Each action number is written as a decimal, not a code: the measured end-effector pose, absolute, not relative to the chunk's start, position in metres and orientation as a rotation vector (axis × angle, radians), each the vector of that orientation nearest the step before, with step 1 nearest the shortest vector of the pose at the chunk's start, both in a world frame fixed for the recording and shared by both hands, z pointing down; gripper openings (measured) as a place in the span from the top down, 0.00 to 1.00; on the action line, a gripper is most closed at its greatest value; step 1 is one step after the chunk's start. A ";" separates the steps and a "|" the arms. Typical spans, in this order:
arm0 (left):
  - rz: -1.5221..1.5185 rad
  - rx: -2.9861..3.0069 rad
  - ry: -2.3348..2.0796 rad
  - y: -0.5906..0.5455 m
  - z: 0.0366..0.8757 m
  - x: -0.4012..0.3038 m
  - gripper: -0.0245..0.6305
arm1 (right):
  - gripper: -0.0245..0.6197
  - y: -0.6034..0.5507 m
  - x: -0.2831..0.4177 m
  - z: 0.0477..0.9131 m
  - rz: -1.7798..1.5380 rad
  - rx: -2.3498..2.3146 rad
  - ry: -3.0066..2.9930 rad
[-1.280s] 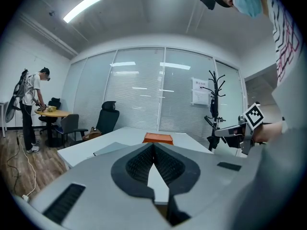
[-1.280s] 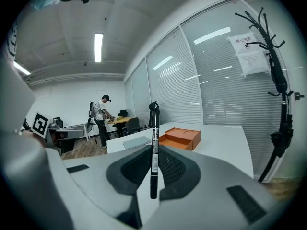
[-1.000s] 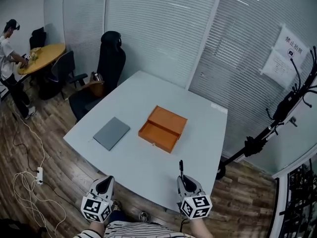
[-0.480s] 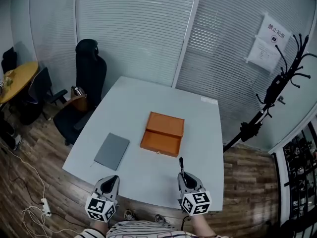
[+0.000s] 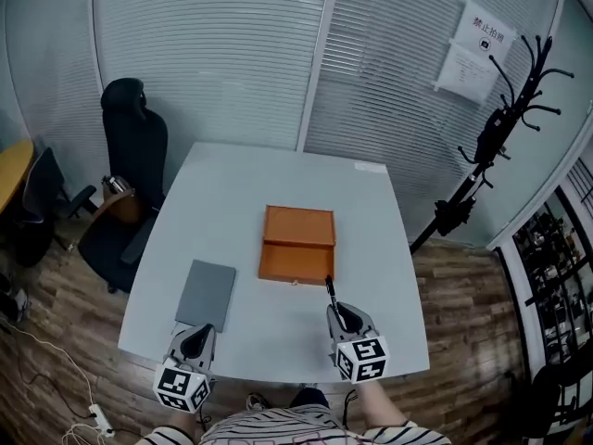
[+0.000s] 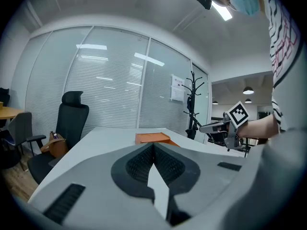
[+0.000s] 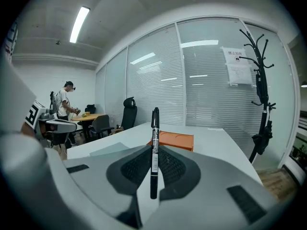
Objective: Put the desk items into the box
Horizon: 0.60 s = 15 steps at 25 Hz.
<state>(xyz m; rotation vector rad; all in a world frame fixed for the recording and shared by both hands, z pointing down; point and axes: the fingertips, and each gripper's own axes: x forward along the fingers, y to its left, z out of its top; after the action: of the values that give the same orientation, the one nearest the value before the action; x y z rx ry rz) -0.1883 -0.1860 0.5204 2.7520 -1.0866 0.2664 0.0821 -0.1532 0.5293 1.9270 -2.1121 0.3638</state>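
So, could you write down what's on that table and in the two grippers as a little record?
table: pale grey desk
box: flat orange box, open, near the middle of the desk
other item: thin grey notebook, lying flat to the left of the box
left gripper: shut, holding nothing
right gripper: shut on a black pen that sticks out forward, toward the box
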 end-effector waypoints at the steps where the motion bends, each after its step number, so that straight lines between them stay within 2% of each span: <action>1: 0.268 2.753 -1.078 -0.190 0.522 -0.186 0.93 | 0.87 -0.159 0.086 0.530 0.358 1.926 -2.102; 15: 0.255 2.696 -1.093 -0.233 0.532 -0.133 0.93 | 0.87 -0.246 0.141 0.559 0.356 1.768 -2.047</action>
<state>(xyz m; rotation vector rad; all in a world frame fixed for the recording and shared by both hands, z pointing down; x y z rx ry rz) -0.1330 -0.2329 0.5316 2.6959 -1.0926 0.2546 0.1414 -0.2459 0.5587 1.7685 -2.0472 0.3563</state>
